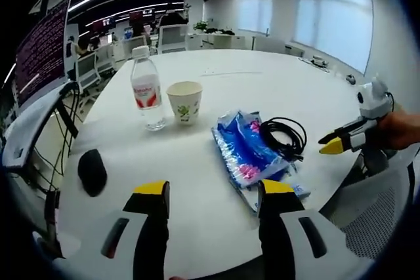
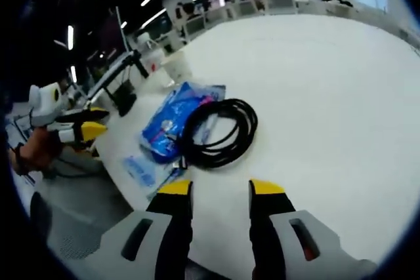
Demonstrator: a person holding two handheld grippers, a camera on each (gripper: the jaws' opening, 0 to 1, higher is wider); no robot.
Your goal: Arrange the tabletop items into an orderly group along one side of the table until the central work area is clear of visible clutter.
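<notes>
On the white table [image 1: 275, 83] stand a clear water bottle [image 1: 147, 93] and a paper cup [image 1: 185, 101], side by side. A blue plastic packet [image 1: 246, 155] lies nearer me, and a coiled black cable [image 1: 283, 137] rests on its right edge. A black mouse [image 1: 92, 172] lies at the table's left edge. My left gripper [image 1: 213, 191] is open over bare table just short of the packet. In the right gripper view, my right gripper [image 2: 220, 189] is open just short of the cable [image 2: 220, 132] and the packet [image 2: 172, 119]. The right gripper [image 1: 338, 142] also shows at the table's right edge.
A monitor [image 1: 41, 50] stands at the left on a stand. Chairs and desks fill the far room, under bright windows. A mesh chair [image 1: 380, 214] sits by the right table edge. The far half of the table [image 2: 315, 63] is bare white. The left gripper [image 2: 82, 130] shows held by a hand.
</notes>
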